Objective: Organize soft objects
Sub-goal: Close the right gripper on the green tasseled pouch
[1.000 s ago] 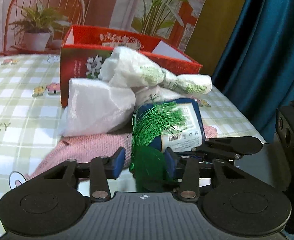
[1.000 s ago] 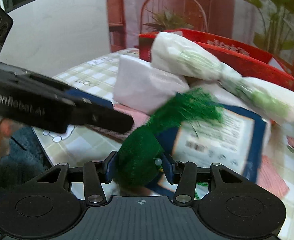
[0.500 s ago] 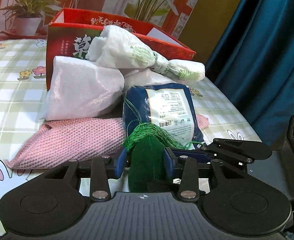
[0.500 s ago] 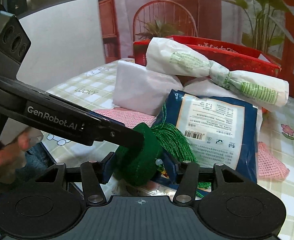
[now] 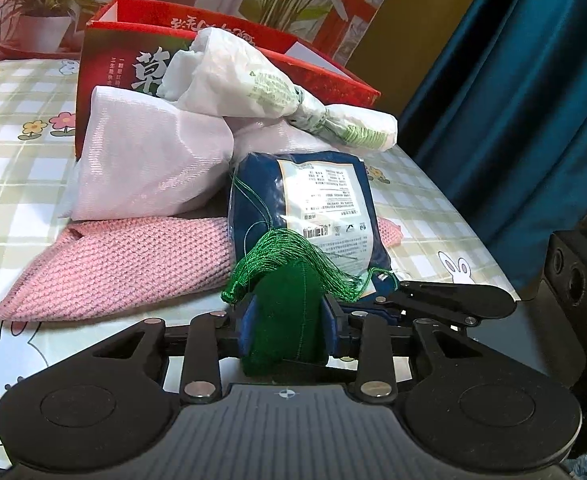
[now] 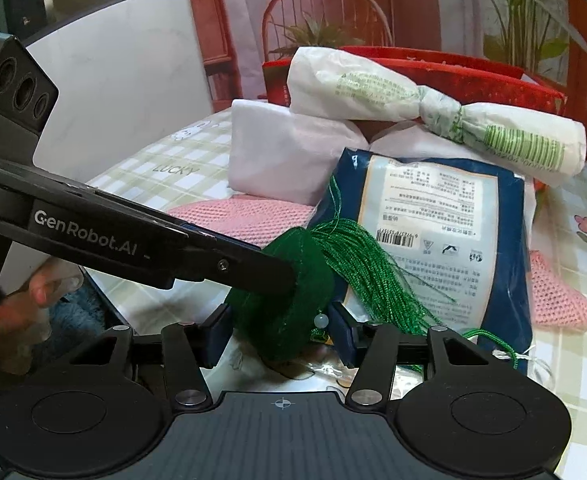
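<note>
A dark green felt sachet with a shiny green tassel sits between the blue pads of my left gripper. Its jaws are closing and press on both sides of the sachet. In the right wrist view the sachet also lies between the jaws of my right gripper, which stand slightly wider than it and do not pinch it. A left gripper finger clamps it from the left. Behind lie a blue labelled packet, a pink knitted cloth, a white mesh pouch and a knotted white plastic bag.
An open red cardboard box stands behind the pile on the checked tablecloth. A blue curtain hangs on the right and a white board stands at the left. A person's fingers hold the left gripper.
The tassel has dropped from standing up to draping over the blue packet. My left pads have closed onto the sachet, and my right pads have spread a little off it.
</note>
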`<state>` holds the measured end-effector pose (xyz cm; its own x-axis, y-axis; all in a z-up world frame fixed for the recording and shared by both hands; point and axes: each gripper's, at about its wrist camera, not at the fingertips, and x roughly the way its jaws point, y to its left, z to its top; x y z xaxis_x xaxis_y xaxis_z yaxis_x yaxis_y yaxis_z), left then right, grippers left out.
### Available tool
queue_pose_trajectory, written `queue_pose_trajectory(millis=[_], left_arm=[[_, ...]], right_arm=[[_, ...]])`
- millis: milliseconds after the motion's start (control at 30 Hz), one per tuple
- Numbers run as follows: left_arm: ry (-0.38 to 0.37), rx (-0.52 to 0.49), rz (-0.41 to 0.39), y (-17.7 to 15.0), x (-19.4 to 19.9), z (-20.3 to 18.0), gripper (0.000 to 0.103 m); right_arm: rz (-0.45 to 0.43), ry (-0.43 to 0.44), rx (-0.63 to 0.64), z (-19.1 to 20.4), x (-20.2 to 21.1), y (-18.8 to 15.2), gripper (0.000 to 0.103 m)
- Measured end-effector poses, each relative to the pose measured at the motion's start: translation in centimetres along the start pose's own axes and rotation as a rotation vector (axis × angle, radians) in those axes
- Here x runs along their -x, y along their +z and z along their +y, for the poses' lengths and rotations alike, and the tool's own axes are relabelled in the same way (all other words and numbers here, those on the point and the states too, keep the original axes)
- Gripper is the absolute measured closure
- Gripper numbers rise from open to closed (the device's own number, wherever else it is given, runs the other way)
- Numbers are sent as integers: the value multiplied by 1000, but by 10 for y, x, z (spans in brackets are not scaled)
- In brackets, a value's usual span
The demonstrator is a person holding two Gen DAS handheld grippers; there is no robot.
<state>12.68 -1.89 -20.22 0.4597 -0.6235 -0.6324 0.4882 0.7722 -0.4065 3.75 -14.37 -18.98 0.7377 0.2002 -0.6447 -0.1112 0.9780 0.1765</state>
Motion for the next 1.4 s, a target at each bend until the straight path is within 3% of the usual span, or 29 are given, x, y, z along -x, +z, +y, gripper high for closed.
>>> queue_pose_trajectory(millis=[1400], left_arm=[[-14, 17, 1, -2, 0, 5, 67]], right_arm=[[8, 3, 0, -1, -3, -2, 54]])
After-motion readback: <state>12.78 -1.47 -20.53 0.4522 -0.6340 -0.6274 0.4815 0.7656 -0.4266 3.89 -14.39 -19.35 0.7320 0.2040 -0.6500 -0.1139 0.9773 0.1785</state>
